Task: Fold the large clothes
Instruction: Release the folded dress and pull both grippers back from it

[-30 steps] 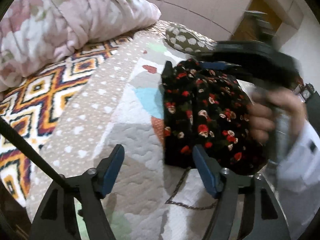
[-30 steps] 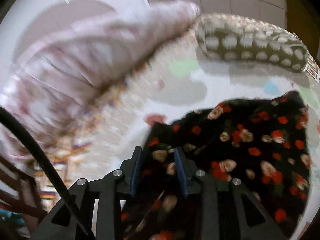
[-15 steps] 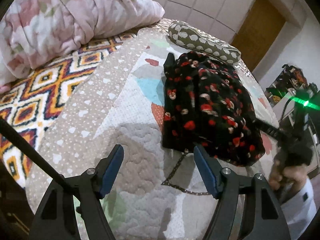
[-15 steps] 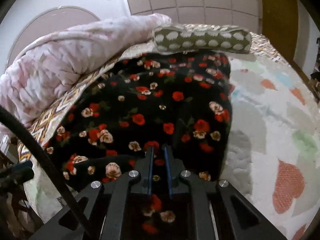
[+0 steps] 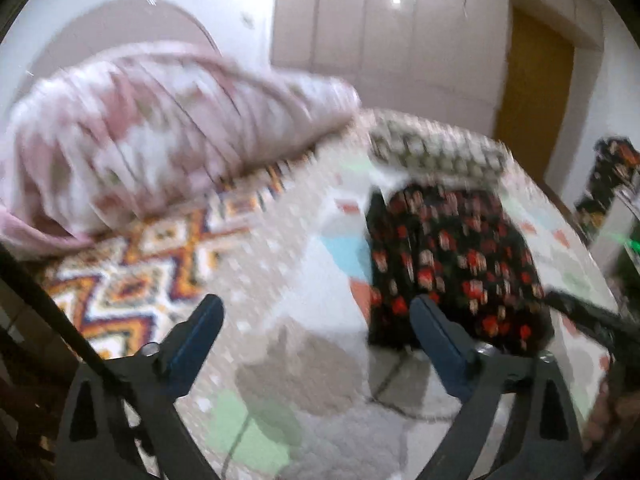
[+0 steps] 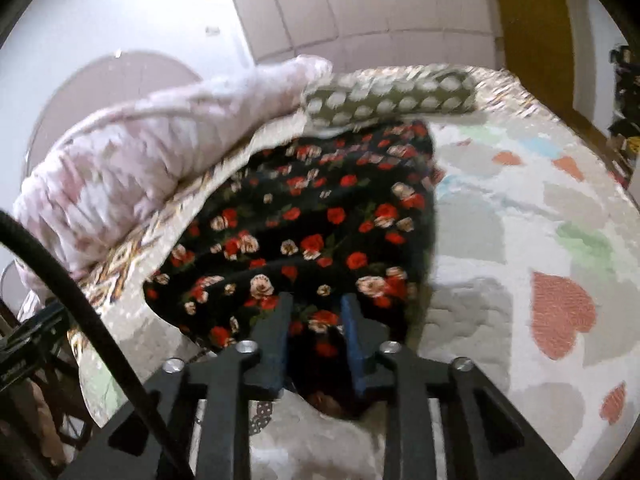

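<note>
Now that the right claw (image 6: pixel 316 312) is opening and letting go, the folded dress (image 6: pixel 312 224) lies near the bed (image 6: pixel 520 208) edge; left claw (image 5: pixel 316 320) opens wide, empty

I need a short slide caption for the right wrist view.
Right gripper opening over the near edge of the folded floral garment on the heart-patterned quilt.

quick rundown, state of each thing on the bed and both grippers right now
black floral garment: folded into a compact block, lying flat on the quilt
left gripper: jaws opening wide, nothing between them, off the garment
right gripper: jaws opening, garment edge between them, pads not pressing
pink floral duvet: bunched in a heap at the bed's far side
olive spotted cushion: lying beyond the garment
heart-patterned quilt: spread flat
</note>
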Tool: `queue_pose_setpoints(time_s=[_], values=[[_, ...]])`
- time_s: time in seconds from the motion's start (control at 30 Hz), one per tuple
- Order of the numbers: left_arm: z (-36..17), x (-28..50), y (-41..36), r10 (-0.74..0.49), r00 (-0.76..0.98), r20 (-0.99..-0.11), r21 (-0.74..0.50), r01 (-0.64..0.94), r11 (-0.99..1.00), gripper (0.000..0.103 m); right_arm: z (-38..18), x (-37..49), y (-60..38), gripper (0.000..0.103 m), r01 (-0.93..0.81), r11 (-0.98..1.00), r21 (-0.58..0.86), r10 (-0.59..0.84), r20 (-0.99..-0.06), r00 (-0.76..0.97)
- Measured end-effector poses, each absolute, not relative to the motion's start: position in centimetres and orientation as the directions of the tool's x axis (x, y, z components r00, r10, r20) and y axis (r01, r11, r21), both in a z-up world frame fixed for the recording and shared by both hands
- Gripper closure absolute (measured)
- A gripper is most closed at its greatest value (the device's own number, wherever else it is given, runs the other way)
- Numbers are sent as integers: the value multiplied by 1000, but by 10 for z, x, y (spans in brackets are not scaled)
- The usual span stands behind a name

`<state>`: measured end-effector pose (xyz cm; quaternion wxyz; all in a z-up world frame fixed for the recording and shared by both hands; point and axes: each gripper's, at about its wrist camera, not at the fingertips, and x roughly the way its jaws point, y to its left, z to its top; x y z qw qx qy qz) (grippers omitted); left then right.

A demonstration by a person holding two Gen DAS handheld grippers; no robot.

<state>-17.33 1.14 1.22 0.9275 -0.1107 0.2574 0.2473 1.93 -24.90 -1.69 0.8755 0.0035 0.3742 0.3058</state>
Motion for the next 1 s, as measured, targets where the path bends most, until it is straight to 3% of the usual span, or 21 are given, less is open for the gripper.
queue_pose_setpoints(time_s=[0.13, 0.33, 0.53, 0.8, 1.0], values=[[31, -189, -4, 499, 765, -408, -33, -558, 829, 0, -9, -3, -267, 64, -512, 841, 177, 494, -636, 592], [45, -185, -26, 448, 814, -368, 7, -480, 877, 0, -12, -27, -299, 53, -455, 873, 177, 453, -638, 623], [30, -172, -42, 295, 813, -502, -59, -372, 926, 0, -17, -43, -320, 43, -388, 900, 197, 414, -660, 626], [-21, -180, -61, 189, 693, -696, -109, -362, 926, 0, -29, -61, -327, 40, -349, 915, 204, 386, -698, 603], [-28, -199, -70, 182, 676, -714, -117, -372, 921, 0, -29, -79, -326, 36, -350, 919, 179, 368, -704, 607]])
